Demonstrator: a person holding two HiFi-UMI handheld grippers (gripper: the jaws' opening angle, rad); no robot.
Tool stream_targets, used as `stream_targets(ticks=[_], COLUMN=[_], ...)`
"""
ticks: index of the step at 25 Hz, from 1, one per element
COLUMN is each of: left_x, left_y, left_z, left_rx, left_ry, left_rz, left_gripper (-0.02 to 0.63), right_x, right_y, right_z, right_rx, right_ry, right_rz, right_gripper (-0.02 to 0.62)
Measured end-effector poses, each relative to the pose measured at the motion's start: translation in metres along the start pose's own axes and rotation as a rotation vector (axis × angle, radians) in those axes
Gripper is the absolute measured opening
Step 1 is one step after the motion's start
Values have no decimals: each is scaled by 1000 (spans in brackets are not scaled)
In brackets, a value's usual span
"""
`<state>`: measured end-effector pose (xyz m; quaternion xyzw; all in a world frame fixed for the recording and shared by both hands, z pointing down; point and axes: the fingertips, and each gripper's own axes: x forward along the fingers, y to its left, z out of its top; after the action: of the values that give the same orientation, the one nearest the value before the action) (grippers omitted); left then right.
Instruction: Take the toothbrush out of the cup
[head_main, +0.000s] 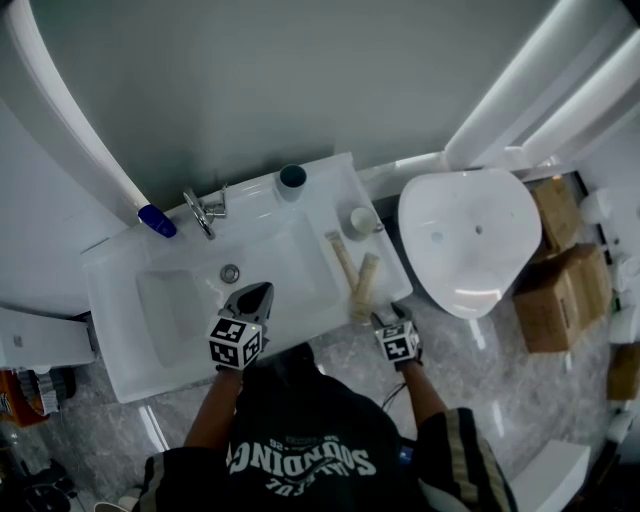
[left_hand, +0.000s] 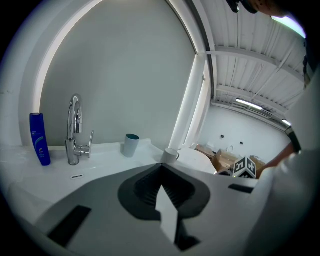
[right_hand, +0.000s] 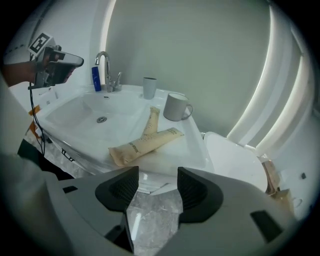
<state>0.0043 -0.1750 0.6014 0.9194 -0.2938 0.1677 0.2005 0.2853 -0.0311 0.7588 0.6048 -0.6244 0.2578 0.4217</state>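
Observation:
A grey cup (head_main: 292, 178) with a teal inside stands at the back of the white sink (head_main: 120, 330), and it also shows in the left gripper view (left_hand: 131, 145) and the right gripper view (right_hand: 149, 87). A white mug (head_main: 361, 221) (right_hand: 175, 106) stands on the sink's right ledge. I see no toothbrush in either one. My left gripper (head_main: 258, 292) (left_hand: 161, 167) hovers over the basin's front part, shut and holding nothing. By the sink's front right corner, my right gripper (head_main: 390, 315) (right_hand: 154, 172) is open and empty, with floor showing between its pads.
Two tan tubes (head_main: 363, 287) (right_hand: 145, 145) lie crossed on the right ledge. A chrome faucet (head_main: 203, 212) and a blue bottle (head_main: 157, 221) stand at the back left. A white toilet (head_main: 470, 240) is to the right, with cardboard boxes (head_main: 560, 290) beyond it.

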Motion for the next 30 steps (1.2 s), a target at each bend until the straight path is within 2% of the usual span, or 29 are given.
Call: stream_targets(ticks=[3,6,10,16,22,24,30], left_x=[0,0,-4,-19,-43,-52,-82], left_y=[-1,-1,2,15,41,49,72], left_z=[1,3,6,12,19,21,29], left_rx=[4,8,9,6,-17,-27,-40], left_ry=[-3,-7,-14,-35,-76,-93,-143], left_rz=[-2,2,20,80,175,208,304], left_gripper=[-2,-2,-2,-2,-2,-2,-2], right_x=[-4,-8,-17,-21,-20,-26,-47], right_y=[-12,-21,-20,14,56,73,112], right_z=[-2,13,62,140,205,226,281], right_rx=[46,71,93,100,4,-32,-79], right_ry=[-6,-50,-174,-329,-441,-489,-608], right_rz=[-13,-24,-4,120,211,251,358], right_gripper=[229,229,229,227,100,38,-2])
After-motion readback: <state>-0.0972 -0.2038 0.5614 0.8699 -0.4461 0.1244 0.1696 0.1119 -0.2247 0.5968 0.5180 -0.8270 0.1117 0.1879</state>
